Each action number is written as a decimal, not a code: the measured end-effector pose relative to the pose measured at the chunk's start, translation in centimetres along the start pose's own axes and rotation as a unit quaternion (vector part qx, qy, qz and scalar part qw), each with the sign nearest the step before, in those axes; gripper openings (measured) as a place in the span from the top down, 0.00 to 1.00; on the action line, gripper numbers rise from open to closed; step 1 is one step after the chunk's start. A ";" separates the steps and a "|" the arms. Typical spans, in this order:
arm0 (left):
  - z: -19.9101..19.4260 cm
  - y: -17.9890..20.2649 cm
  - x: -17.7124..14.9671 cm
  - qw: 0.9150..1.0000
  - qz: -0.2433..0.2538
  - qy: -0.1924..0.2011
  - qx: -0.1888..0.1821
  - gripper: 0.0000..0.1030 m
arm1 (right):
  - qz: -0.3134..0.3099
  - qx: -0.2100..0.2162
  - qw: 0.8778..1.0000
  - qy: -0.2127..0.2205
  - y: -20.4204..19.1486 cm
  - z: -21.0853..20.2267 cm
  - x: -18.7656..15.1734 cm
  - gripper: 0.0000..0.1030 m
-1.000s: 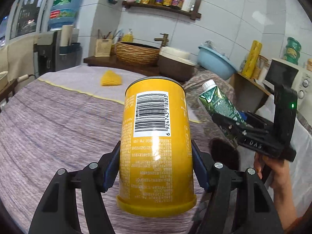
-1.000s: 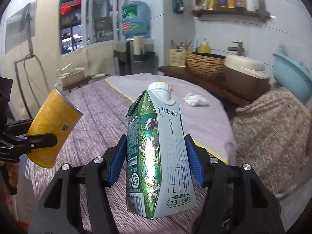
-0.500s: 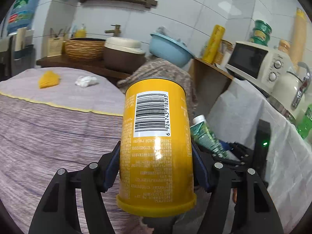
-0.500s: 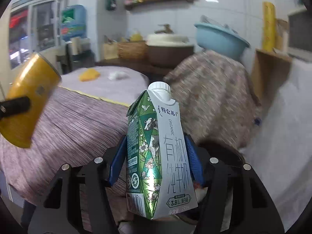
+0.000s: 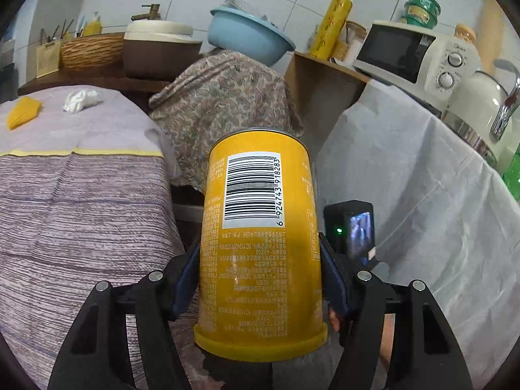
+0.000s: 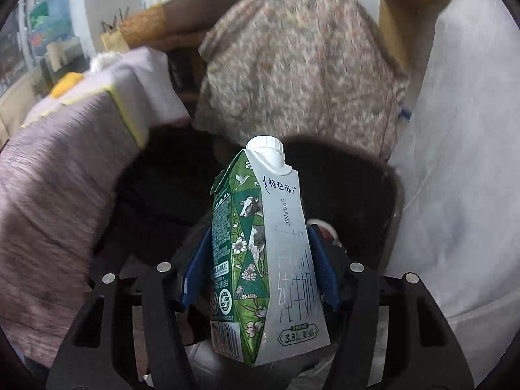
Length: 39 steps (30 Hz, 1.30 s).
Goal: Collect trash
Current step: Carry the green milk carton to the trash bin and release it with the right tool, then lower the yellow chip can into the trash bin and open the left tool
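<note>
Left gripper (image 5: 260, 279) pinching yellow can (image 5: 260, 250) between blue pads, both touching can sides. Can upright in view: yellow cylinder, white barcode panel facing camera, fine print below, flared yellow rim at near end, metal rim at far end. Can held off edge of striped purple tablecloth (image 5: 81, 214), right of it.

Right gripper (image 6: 258, 276) clamped on milk carton (image 6: 263, 253): green-and-grey faceted carton, cow and flower print, white screw cap, "ORGANIC" lettering. Carton held over dark bin (image 6: 357, 195), right of tablecloth.
</note>
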<state>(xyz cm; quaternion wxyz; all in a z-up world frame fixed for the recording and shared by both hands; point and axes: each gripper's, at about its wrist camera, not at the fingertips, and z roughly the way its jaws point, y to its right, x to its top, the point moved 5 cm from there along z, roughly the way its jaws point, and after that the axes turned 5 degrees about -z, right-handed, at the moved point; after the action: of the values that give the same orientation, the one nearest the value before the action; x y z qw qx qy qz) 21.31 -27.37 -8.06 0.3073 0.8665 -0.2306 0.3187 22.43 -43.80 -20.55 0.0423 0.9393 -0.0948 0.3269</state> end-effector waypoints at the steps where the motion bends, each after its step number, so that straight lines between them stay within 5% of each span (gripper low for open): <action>1: 0.3 0.0 -0.2 1.000 0.001 -0.004 0.001 0.37 | 0.004 0.000 1.000 -0.005 0.3 0.6 -0.2 0.42; 9: 2.7 -0.1 -0.8 1.000 0.003 -0.026 0.009 0.37 | 0.025 -0.023 0.999 -0.015 1.7 3.2 -1.3 0.31; 24: 9.5 0.8 0.2 0.997 0.004 -0.075 0.002 0.37 | 0.014 -0.072 0.997 0.039 0.6 -5.6 -5.4 0.29; 39: 19.5 2.9 -0.8 0.981 0.036 -0.192 0.012 0.35 | 0.025 -0.085 0.994 0.071 -0.7 -10.4 -9.4 0.25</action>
<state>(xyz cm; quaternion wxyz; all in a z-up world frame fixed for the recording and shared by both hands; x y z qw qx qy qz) 27.00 -42.49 -19.38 0.2350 0.9063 -0.3127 0.1603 9.01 -40.27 -18.29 0.1205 0.9040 -0.1423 0.3848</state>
